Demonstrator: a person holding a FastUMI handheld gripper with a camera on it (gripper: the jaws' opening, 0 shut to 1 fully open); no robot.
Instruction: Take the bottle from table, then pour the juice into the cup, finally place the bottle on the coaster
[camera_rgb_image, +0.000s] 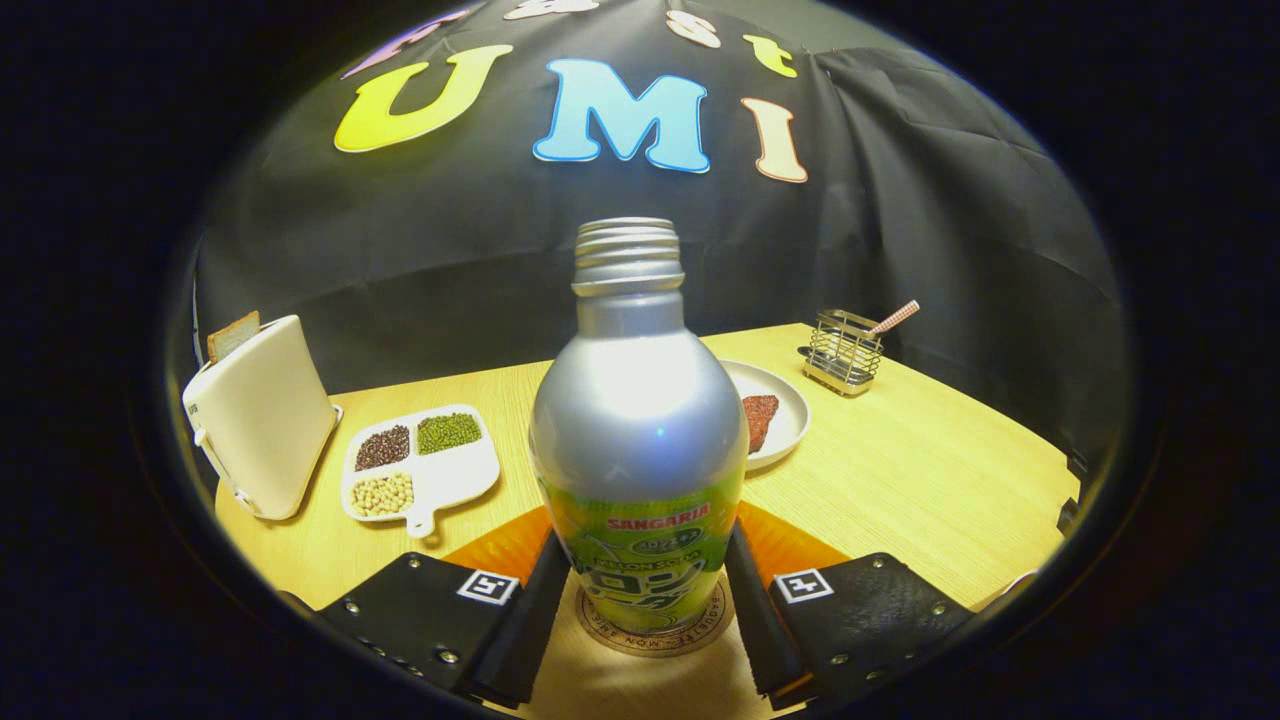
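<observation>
Silver aluminium bottle (640, 430) stands upright, long axis vertical, threaded neck up and uncapped, green label band around its lower body. Its base sits on a round coaster (655, 635) with printed rim lettering, on the pale wood-grain table (900, 470). The gripper (645, 590) has its 2 black fingers flanking the bottle's lower body, each pad against the label, so the claw holds the bottle at a narrow spread. An orange mat (500, 550) shows behind the fingers on both sides. Beyond, left: a white 3-compartment tray (420, 465) holds dark, green and pale beans, beside a cream toaster (262, 415) with 1 bread slice in its slot. Right: a white plate (775, 410) carries a reddish-brown piece, and a wire basket (845, 352) holds a checked-handled utensil.
</observation>
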